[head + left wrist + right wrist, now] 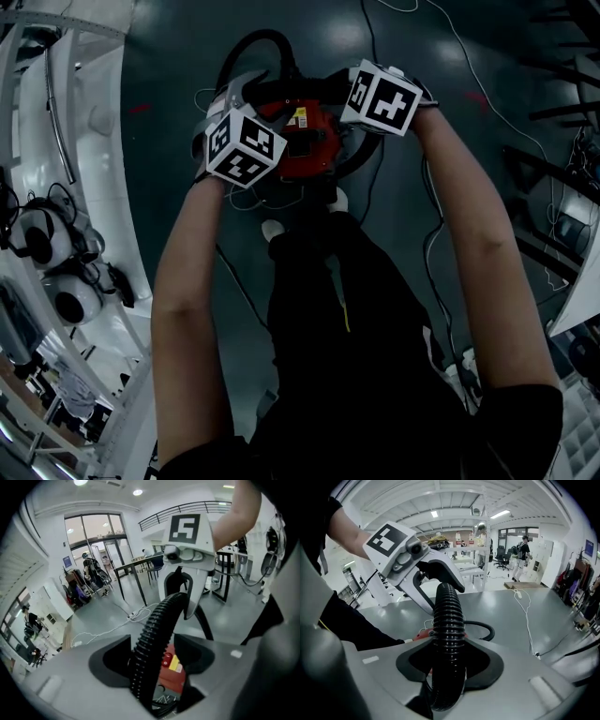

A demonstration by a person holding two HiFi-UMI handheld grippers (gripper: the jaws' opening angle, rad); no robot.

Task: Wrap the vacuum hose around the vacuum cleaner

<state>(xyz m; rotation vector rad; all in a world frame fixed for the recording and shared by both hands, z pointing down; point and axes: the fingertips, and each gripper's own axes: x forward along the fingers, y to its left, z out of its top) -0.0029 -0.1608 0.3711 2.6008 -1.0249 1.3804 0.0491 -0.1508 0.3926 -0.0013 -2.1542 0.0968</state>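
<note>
The red vacuum cleaner [309, 150] stands on the dark floor, just ahead of the person's feet. Its black ribbed hose [258, 42] arcs up behind it. In the left gripper view the hose [152, 634] runs between the jaws of my left gripper [154, 660]. A gap shows beside it, with the red vacuum body [168, 667] visible through, so the jaws are open. My right gripper [447, 667] is shut on the hose [447, 620]. The two grippers face each other over the vacuum, left [246, 94] and right [339, 94], a short length of hose between them.
A white cable [527, 611] and a power strip lie on the floor to the right. Black-legged tables [133, 571] stand behind. People stand far off at the glass doors. White equipment with headsets [42, 234] lines the left. A white shoe [272, 228] is close to the vacuum.
</note>
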